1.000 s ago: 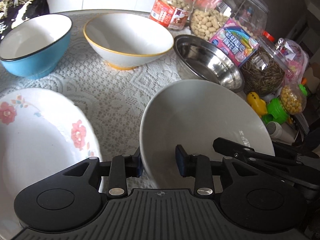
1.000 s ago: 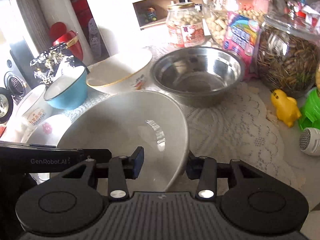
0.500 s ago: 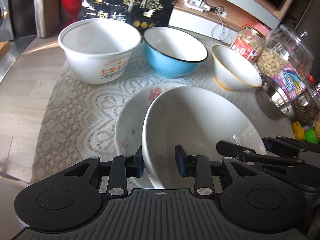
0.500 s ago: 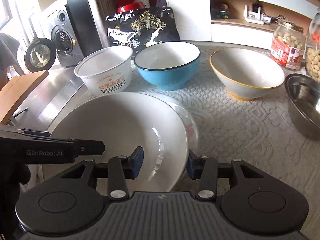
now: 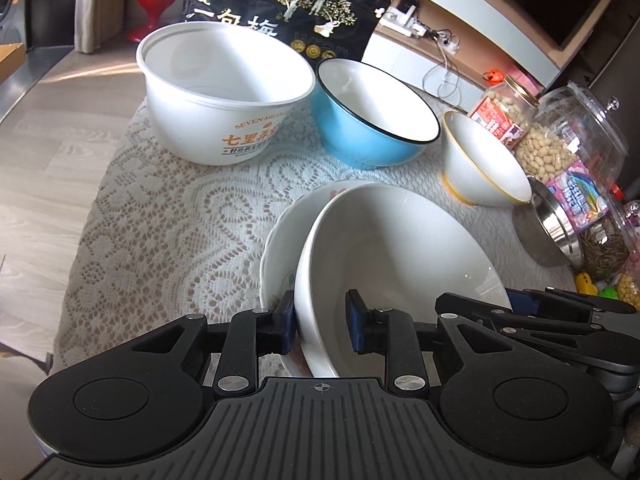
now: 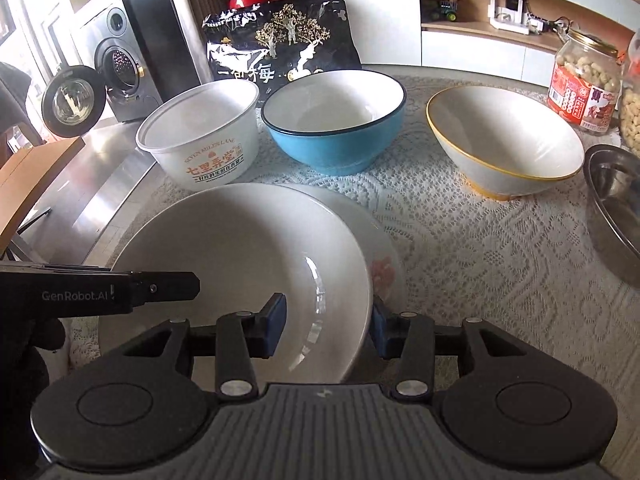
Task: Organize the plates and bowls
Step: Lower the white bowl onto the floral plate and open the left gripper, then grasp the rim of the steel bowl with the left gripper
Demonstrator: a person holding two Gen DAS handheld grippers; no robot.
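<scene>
With both grippers straddling opposite rims, the white plate (image 5: 400, 248) sits low-centre over the floral plate (image 5: 280, 240), evidently for stacking. Left gripper (image 5: 320, 320) has been closing and looks pinched on the rim; right gripper (image 6: 328, 328) likewise grips the rim.

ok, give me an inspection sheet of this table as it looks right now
Surface: lace tablecloth.
Job's things: plain white bowl over flowered plate; paper bowl, blue bowl, gold-rimmed bowl, steel bowl behind.
Clutter: nut jars, black snack bag.
Grippers: left tool and right tool straddle the white bowl's rim; left jaws just closing.
Cables: wires on the rear shelf.
Surroundings: speaker, cabinets.
</scene>
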